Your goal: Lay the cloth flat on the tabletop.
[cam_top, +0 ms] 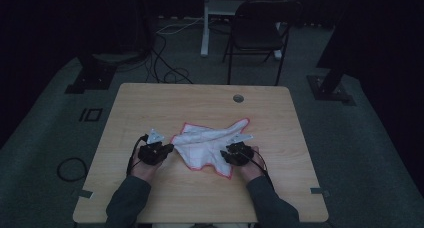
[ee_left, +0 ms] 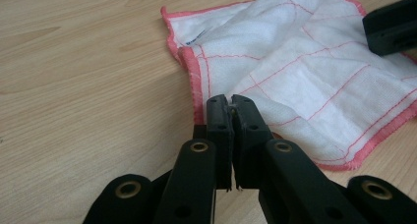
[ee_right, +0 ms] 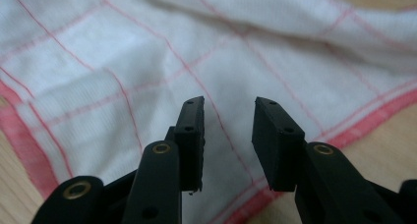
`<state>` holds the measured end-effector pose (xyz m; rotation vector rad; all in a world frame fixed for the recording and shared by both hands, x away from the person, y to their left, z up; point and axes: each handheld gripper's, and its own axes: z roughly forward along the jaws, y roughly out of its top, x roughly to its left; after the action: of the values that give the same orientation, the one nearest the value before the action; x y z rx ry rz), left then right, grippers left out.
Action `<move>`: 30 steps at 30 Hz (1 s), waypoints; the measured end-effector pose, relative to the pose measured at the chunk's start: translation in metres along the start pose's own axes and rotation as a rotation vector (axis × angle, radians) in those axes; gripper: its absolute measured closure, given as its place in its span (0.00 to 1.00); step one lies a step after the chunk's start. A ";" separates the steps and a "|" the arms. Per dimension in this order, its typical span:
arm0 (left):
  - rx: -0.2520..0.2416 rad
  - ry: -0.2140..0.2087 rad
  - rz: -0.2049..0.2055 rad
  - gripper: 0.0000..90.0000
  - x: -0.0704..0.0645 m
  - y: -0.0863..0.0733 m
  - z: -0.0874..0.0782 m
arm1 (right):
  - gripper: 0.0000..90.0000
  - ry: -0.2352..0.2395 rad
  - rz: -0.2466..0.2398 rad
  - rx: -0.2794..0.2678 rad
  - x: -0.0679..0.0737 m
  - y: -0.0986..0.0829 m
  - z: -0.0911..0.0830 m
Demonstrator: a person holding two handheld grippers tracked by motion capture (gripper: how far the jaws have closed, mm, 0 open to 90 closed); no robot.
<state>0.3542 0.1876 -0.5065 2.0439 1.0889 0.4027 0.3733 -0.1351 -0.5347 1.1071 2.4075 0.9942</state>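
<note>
The dim high view blurs detail. A white cloth (cam_top: 210, 145) with red edging lies crumpled at the table's (cam_top: 150, 103) centre, its long axis running lower left to upper right. The left claw (ee_left: 231, 102) is pressed together at the cloth's left edge, apparently pinching its hem. The right claw (ee_right: 228, 118) gapes narrowly over the cloth's lower-right part.

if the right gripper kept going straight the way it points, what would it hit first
Most likely the white cloth: the right gripper has its jaws apart with the pink-lined fabric directly ahead of them, close by, though exact depth is hard to judge.
</note>
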 end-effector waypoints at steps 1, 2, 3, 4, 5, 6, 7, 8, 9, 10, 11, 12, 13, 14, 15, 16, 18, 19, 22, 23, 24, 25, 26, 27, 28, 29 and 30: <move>0.001 0.000 -0.002 0.98 0.000 0.000 0.000 | 0.73 0.000 0.003 0.001 0.000 -0.001 0.000; 0.002 -0.001 -0.004 0.98 0.000 0.000 0.000 | 0.73 0.001 0.007 0.000 -0.001 -0.004 0.000; 0.004 -0.001 -0.005 0.97 0.000 -0.001 0.001 | 0.73 0.003 0.009 -0.004 -0.001 -0.006 -0.001; 0.006 0.000 -0.004 0.97 0.000 -0.001 0.001 | 0.73 0.002 0.012 -0.004 -0.001 -0.008 -0.003; 0.008 -0.001 -0.003 0.97 0.000 -0.001 0.001 | 0.73 0.001 0.013 -0.001 -0.001 -0.009 -0.004; 0.009 -0.002 -0.003 0.97 0.000 -0.001 0.002 | 0.73 0.001 0.017 0.002 -0.001 -0.010 -0.006; 0.009 -0.003 -0.004 0.97 0.000 -0.002 0.002 | 0.73 -0.001 0.015 0.004 0.000 -0.012 -0.008; 0.010 -0.005 -0.005 0.97 -0.001 -0.002 0.002 | 0.73 -0.004 0.009 0.004 0.001 -0.014 -0.009; 0.012 -0.007 -0.008 0.97 -0.001 -0.002 0.002 | 0.73 -0.006 0.005 0.004 0.001 -0.015 -0.010; 0.012 -0.008 -0.010 0.97 -0.001 -0.002 0.002 | 0.73 -0.006 0.003 0.003 0.002 -0.017 -0.012; 0.015 -0.011 -0.010 0.97 -0.001 -0.003 0.003 | 0.73 -0.006 0.004 0.002 0.002 -0.018 -0.013; 0.018 -0.012 -0.011 0.97 -0.002 -0.003 0.003 | 0.73 -0.005 0.008 0.005 0.002 -0.021 -0.016; 0.020 -0.014 -0.013 0.97 -0.002 -0.003 0.003 | 0.73 -0.005 0.003 0.004 0.002 -0.022 -0.017; 0.022 -0.013 -0.011 0.97 -0.002 -0.004 0.003 | 0.73 -0.005 0.000 0.005 0.002 -0.024 -0.019; 0.024 -0.015 -0.011 0.97 -0.003 -0.004 0.004 | 0.73 -0.004 0.001 0.007 0.002 -0.025 -0.020; 0.025 -0.016 -0.012 0.97 -0.003 -0.004 0.004 | 0.73 -0.004 0.000 0.010 0.002 -0.026 -0.022; 0.028 -0.019 -0.015 0.97 -0.003 -0.005 0.004 | 0.73 -0.003 0.002 0.016 0.001 -0.029 -0.025; 0.031 -0.020 -0.016 0.97 -0.003 -0.006 0.005 | 0.73 -0.004 0.003 0.017 0.002 -0.029 -0.026; 0.036 -0.026 -0.017 0.97 -0.004 -0.007 0.006 | 0.72 -0.005 0.000 0.020 0.001 -0.034 -0.031; 0.041 -0.030 -0.016 0.97 -0.005 -0.008 0.006 | 0.72 -0.004 0.003 0.019 0.001 -0.036 -0.032; 0.041 -0.034 -0.015 0.97 -0.005 -0.008 0.007 | 0.72 -0.003 0.002 0.019 0.001 -0.037 -0.034; 0.042 -0.037 -0.014 0.97 -0.006 -0.008 0.007 | 0.72 -0.002 0.006 0.019 0.001 -0.039 -0.035; 0.044 -0.039 -0.011 0.97 -0.007 -0.009 0.007 | 0.72 -0.001 0.007 0.020 0.001 -0.040 -0.037; 0.043 -0.042 -0.012 0.97 -0.008 -0.009 0.008 | 0.72 -0.001 0.005 0.022 0.001 -0.042 -0.038; 0.045 -0.044 -0.011 0.97 -0.008 -0.009 0.008 | 0.72 0.000 0.004 0.022 0.000 -0.043 -0.040; 0.047 -0.044 -0.012 0.97 -0.009 -0.010 0.009 | 0.72 0.001 0.005 0.024 0.000 -0.044 -0.041; 0.051 -0.046 -0.009 0.97 -0.009 -0.010 0.009 | 0.72 0.002 0.006 0.026 0.000 -0.045 -0.042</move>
<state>0.3485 0.1789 -0.5190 2.0816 1.0902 0.3251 0.3268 -0.1753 -0.5363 1.1233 2.4262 0.9688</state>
